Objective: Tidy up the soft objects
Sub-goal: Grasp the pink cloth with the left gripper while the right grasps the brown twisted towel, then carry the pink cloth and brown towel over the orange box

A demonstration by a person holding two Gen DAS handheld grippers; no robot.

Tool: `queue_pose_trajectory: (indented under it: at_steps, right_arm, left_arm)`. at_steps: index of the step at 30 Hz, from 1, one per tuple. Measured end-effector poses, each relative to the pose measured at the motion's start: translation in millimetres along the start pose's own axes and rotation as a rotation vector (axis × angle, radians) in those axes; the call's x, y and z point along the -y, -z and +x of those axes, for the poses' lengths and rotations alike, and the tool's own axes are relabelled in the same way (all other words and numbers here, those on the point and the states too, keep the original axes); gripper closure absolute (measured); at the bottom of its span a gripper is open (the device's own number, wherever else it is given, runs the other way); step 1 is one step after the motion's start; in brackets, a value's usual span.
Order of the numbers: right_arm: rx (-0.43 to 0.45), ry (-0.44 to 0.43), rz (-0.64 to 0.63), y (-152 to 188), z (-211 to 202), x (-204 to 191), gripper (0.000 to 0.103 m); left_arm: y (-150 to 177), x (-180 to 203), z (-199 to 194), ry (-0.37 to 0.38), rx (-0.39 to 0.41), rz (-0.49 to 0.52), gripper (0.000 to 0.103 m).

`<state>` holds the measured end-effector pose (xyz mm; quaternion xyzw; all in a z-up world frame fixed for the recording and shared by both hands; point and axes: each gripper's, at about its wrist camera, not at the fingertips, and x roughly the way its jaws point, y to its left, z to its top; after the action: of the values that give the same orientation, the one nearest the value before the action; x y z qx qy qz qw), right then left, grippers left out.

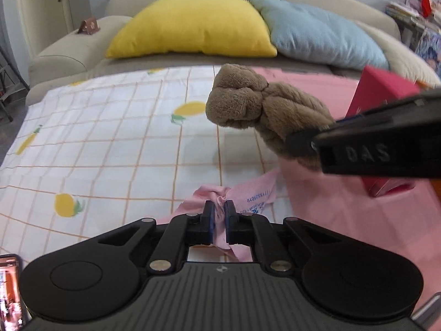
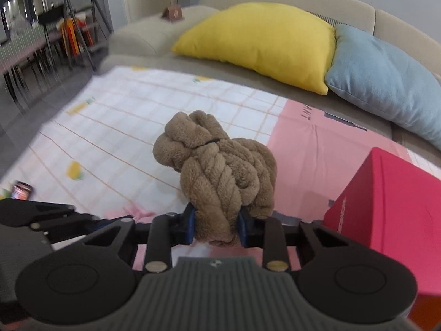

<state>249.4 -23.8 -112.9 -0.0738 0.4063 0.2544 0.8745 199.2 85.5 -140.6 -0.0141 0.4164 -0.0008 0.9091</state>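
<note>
My right gripper [image 2: 216, 224] is shut on a brown knotted plush rope toy [image 2: 217, 171] and holds it up above the table. The toy also shows in the left wrist view [image 1: 256, 110], held by the right gripper [image 1: 303, 140] coming in from the right. My left gripper [image 1: 219, 215] is shut on a bunched edge of a pink cloth [image 1: 330, 212] that lies over the right part of the table. The left gripper shows at the lower left of the right wrist view [image 2: 91, 220].
A white checked tablecloth with lemon print [image 1: 110, 143] covers the table. A red box [image 2: 386, 218] stands at the right on the pink cloth. Behind is a beige sofa [image 1: 69, 55] with a yellow cushion [image 1: 193, 24] and a light blue cushion [image 1: 322, 35]. A phone [image 1: 9, 289] lies at the lower left.
</note>
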Motion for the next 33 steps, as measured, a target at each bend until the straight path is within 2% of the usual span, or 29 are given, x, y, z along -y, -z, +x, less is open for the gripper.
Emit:
queue_pose_trajectory:
  at_steps: [3,7,13,17,22,25,33]
  right_arm:
    - [0.012,-0.045,0.068,2.9,-24.2,-0.9,0.075]
    - [0.039,-0.061,0.14,15.6,-61.0,-2.1,0.075]
    - [0.078,-0.058,0.247,51.1,-124.3,7.7,0.074]
    - [0.103,-0.016,0.271,75.6,-162.8,20.4,0.074]
    - [0.146,0.063,0.325,107.5,-204.6,46.2,0.073]
    - [0.174,0.106,0.378,127.5,-227.2,66.4,0.073]
    - [0.238,0.249,0.515,170.9,-278.6,128.4,0.073]
  left_arm:
    - [-5.5,-2.8,-24.5,-0.001,0.024,-0.044,0.095]
    - [-6.1,-0.8,-60.4,0.026,0.062,-0.079,0.095]
    - [7.6,25.3,-104.5,0.063,0.077,-0.028,0.095]
    - [18.4,45.0,-125.4,0.103,0.072,0.008,0.095]
    - [22.3,75.1,-151.9,0.135,0.114,0.081,0.095]
    - [21.8,96.6,-163.1,0.188,0.135,0.135,0.095]
    - [2.2,170.1,-176.0,0.311,0.181,0.279,0.095]
